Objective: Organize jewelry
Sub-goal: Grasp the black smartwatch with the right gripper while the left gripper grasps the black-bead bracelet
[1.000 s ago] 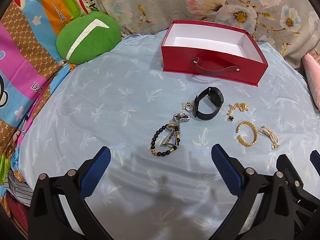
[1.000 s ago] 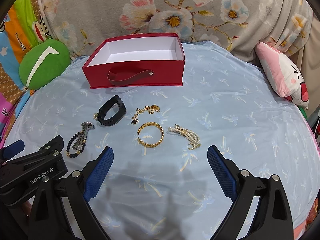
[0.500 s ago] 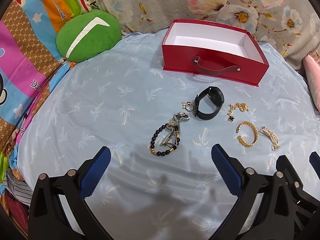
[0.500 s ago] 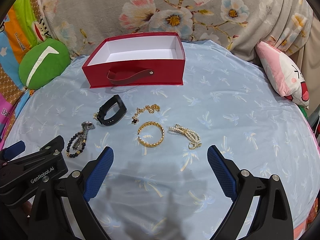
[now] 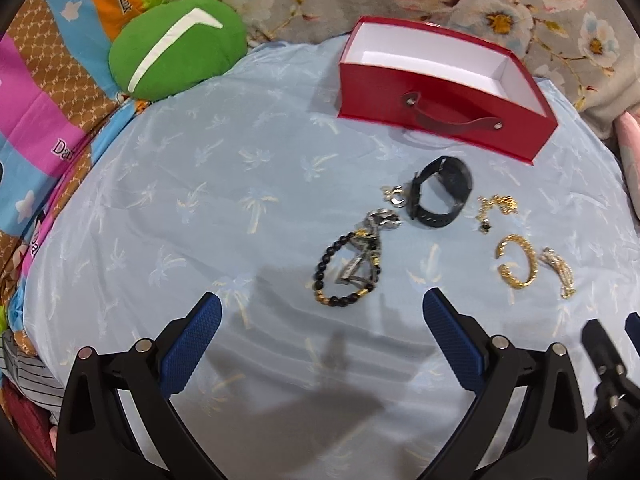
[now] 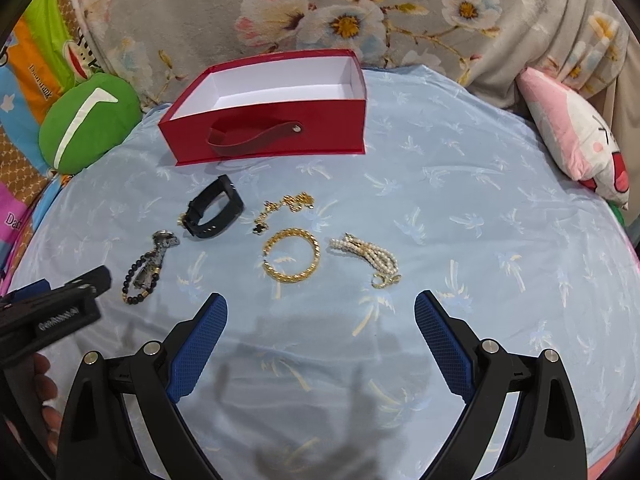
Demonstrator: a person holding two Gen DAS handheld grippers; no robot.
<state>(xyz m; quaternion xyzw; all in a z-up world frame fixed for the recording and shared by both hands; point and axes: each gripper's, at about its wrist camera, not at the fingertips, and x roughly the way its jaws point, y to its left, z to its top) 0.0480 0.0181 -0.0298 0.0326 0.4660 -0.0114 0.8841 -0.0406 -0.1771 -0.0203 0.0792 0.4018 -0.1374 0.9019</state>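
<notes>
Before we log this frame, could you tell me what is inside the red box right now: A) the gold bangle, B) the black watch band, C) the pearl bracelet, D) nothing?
D: the red box shows only its bare white interior, while the gold bangle, black watch band and pearl bracelet all lie on the blue sheet in front of it.

Bright, even indoor light from above. Soft grey shadows of the gripper frames on the blue sheet (image 6: 460, 208) near the bottom edge. Strong fisheye bending and black vignette at corners. Slight motion blur in left wrist view, sharper in right. No glare.
</notes>
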